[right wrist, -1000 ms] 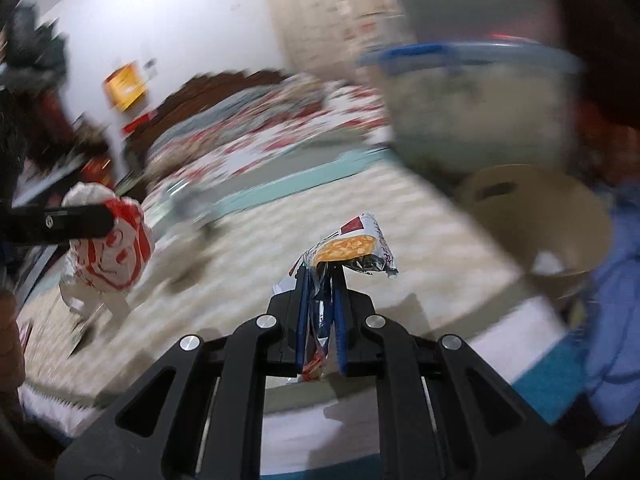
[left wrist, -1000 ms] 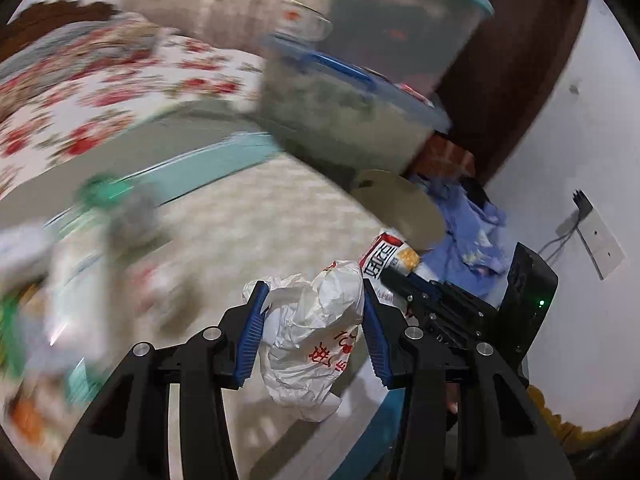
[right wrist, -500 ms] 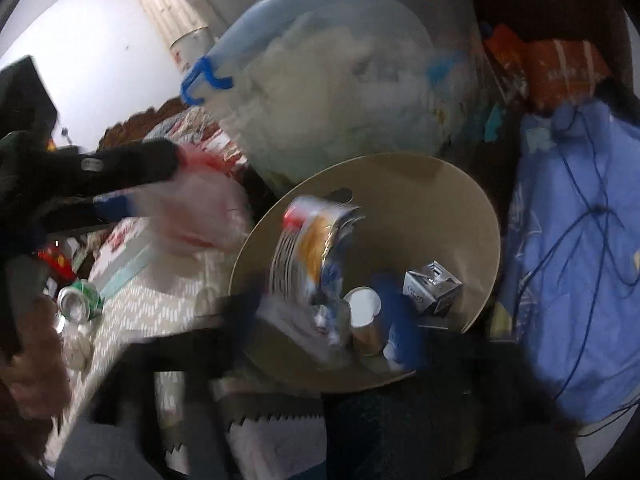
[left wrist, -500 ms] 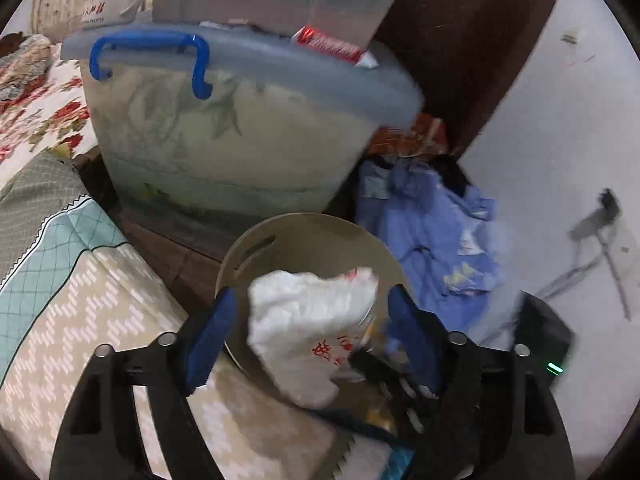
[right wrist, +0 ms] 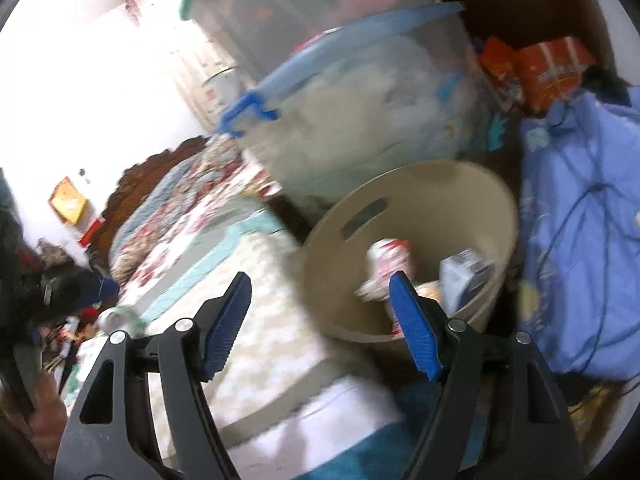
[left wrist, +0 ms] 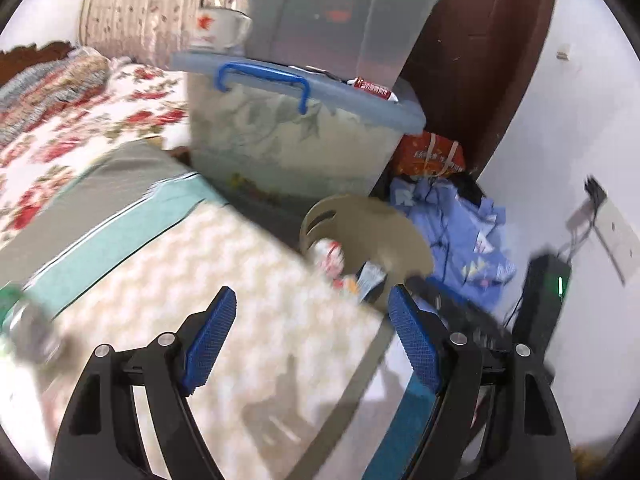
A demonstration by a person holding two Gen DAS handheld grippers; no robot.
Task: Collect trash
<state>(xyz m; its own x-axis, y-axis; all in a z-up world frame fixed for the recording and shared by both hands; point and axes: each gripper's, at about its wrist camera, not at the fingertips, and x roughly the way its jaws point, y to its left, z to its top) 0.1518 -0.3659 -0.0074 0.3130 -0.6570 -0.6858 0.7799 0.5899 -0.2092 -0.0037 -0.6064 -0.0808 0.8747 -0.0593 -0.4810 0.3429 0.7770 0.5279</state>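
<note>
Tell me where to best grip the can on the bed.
Probably across its green body, coming from above: the can seems to lie on its side, silver end toward the right camera, so the curved sides look free. It is blurred.

The bed carried a cream blanket with a pale zigzag pattern, bordered by a teal band and a grey strip, and beyond that lay a quilt printed with red flowers. Near the left edge of the blanket lay what looked like a crushed green can, too blurred to be sure. Beside the bed, the floor bore a tan bin with a slot handle, holding wrappers and a small carton. Behind the bin stood a clear storage box with a blue handle, and to its right a heap of blue cloth lay on the floor.
</note>
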